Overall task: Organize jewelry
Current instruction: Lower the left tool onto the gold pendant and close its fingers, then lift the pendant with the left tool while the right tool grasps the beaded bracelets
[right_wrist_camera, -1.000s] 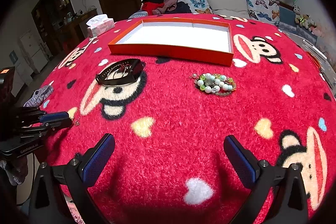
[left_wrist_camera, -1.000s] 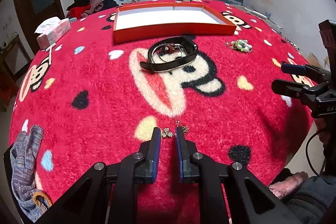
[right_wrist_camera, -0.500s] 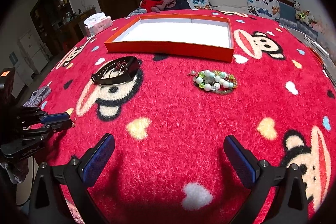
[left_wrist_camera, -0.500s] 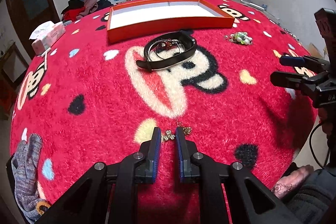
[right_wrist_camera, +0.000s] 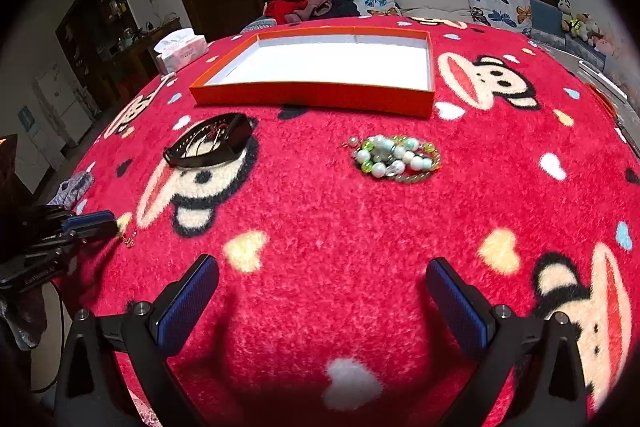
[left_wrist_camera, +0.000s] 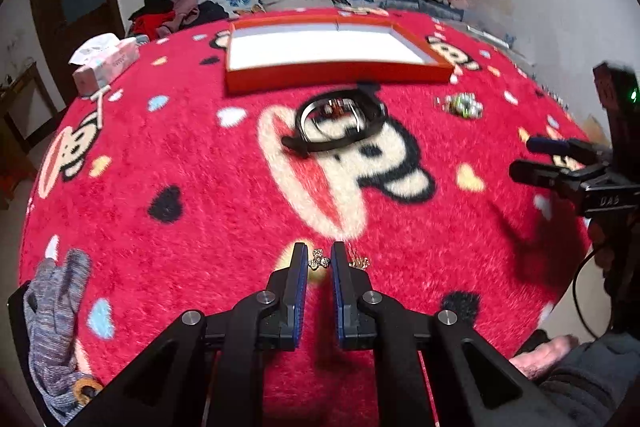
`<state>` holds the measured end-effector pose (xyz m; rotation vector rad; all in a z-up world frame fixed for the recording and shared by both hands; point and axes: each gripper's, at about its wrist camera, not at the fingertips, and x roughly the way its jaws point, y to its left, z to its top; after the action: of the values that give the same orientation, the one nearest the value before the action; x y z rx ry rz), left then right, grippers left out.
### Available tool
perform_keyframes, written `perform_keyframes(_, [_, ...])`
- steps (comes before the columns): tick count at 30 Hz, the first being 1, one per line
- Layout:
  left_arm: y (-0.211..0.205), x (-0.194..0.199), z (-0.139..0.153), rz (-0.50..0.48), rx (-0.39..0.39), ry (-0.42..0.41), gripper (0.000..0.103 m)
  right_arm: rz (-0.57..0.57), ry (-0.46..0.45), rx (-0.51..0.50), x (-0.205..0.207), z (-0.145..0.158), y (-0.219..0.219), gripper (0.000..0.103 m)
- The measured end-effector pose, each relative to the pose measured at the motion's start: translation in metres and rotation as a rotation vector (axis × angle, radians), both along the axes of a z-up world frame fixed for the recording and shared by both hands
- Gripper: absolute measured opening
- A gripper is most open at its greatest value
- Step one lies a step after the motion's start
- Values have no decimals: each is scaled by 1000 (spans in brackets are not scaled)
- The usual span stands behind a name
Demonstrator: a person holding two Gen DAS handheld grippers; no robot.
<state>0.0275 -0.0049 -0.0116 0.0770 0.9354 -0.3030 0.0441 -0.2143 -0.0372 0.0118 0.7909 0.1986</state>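
The left gripper (left_wrist_camera: 319, 261) was clamped on a small gold charm (left_wrist_camera: 320, 262) at the near edge of the red blanket (left_wrist_camera: 200, 187), while the right gripper (right_wrist_camera: 322, 285) hung wide apart near the beads (right_wrist_camera: 396, 158).

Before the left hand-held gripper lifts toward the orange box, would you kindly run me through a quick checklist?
1. Small gold flower piece sits between the tips of the left hand-held gripper: ok.
2. Pads firmly pinching it: cannot tell, the jaws are nearly together.
3. Second gold piece free of the grip, lying beside the right-hand finger: ok.
4. Orange box open and empty: ok.
5. Black band lies on the direct line to the box: not ok, go over it.
6. Right hand-held gripper open, off to the side: ok.
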Motion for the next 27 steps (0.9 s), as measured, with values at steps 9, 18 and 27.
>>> perform_keyframes(9, [8, 0, 34, 24, -41, -69, 12, -10, -22, 15, 15, 10, -23, 103])
perform_keyframes(18, [4, 3, 48, 15, -55, -90, 12, -25, -16, 4, 40, 17, -39, 70])
perform_keyframes(27, [3, 11, 42, 15, -55, -72, 12, -24, -4, -23, 59, 19, -47, 53])
